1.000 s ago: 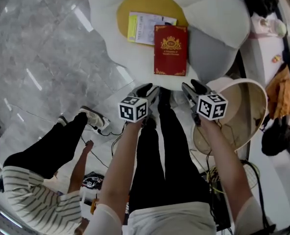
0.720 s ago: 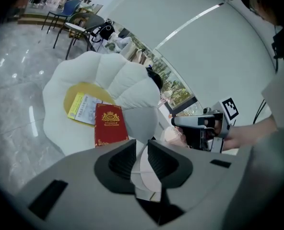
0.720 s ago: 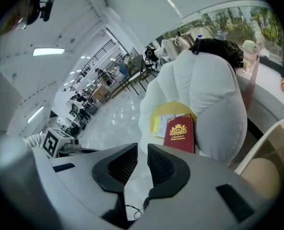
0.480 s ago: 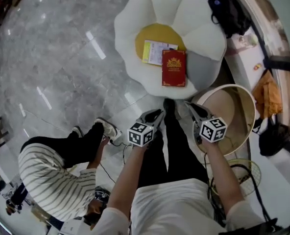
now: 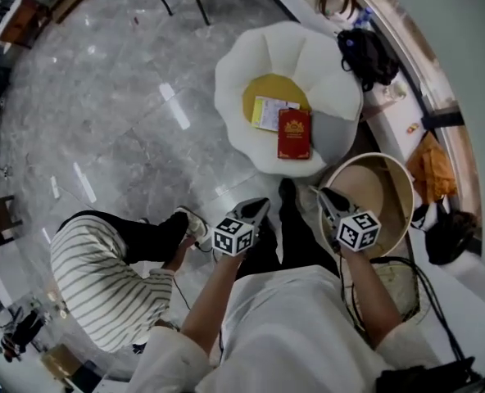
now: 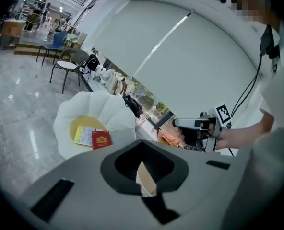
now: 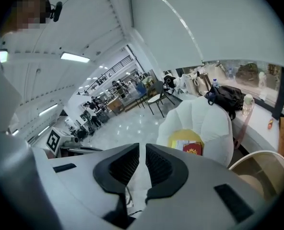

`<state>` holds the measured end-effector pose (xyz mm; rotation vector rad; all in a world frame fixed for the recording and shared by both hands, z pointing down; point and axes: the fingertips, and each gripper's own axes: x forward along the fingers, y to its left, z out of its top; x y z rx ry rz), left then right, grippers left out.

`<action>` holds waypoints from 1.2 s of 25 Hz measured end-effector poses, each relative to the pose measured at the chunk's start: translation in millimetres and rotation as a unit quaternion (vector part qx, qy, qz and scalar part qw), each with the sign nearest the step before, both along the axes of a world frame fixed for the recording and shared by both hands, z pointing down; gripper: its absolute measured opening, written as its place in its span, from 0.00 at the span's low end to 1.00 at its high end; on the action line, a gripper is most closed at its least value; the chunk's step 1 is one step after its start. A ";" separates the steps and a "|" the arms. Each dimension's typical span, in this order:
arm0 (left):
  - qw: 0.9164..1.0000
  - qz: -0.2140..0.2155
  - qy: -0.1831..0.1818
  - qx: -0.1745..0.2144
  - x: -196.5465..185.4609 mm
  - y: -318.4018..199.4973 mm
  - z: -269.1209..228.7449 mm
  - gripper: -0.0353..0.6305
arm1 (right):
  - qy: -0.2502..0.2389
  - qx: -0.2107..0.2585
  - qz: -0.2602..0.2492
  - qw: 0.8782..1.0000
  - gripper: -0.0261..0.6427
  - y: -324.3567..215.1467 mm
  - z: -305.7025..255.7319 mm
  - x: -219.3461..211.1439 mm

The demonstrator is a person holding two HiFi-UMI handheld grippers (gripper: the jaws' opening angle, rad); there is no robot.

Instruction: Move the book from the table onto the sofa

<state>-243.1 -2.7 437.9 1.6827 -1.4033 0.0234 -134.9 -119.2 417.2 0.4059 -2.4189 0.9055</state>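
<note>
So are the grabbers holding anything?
Nothing is held. The left gripper and right gripper are empty; the red gold-printed book lies on the white flower-shaped sofa.

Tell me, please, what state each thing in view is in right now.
red book: closed, lying flat on the sofa, cover up.
booklet: flat on the sofa's yellow centre, beside the book.
sofa: bears both.
left gripper: shut, empty, raised clear of the sofa.
right gripper: all but shut, empty, raised too.

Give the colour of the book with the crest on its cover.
Red with gold trim; the book shows best in the head view.
</note>
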 end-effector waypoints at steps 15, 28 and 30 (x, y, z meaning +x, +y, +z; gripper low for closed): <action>0.997 -0.005 -0.053 0.056 -6.0 26.6 -126.6 0.06 | -0.041 0.058 -0.007 0.997 0.11 11.0 -115.1 15.3; 0.995 -0.014 -0.057 0.080 0.9 12.8 -145.1 0.06 | -0.058 0.071 0.002 0.996 0.11 -2.8 -131.1 12.9; 0.995 -0.009 -0.059 0.081 2.2 9.8 -146.9 0.06 | -0.059 0.073 0.002 0.996 0.11 -3.9 -132.6 12.9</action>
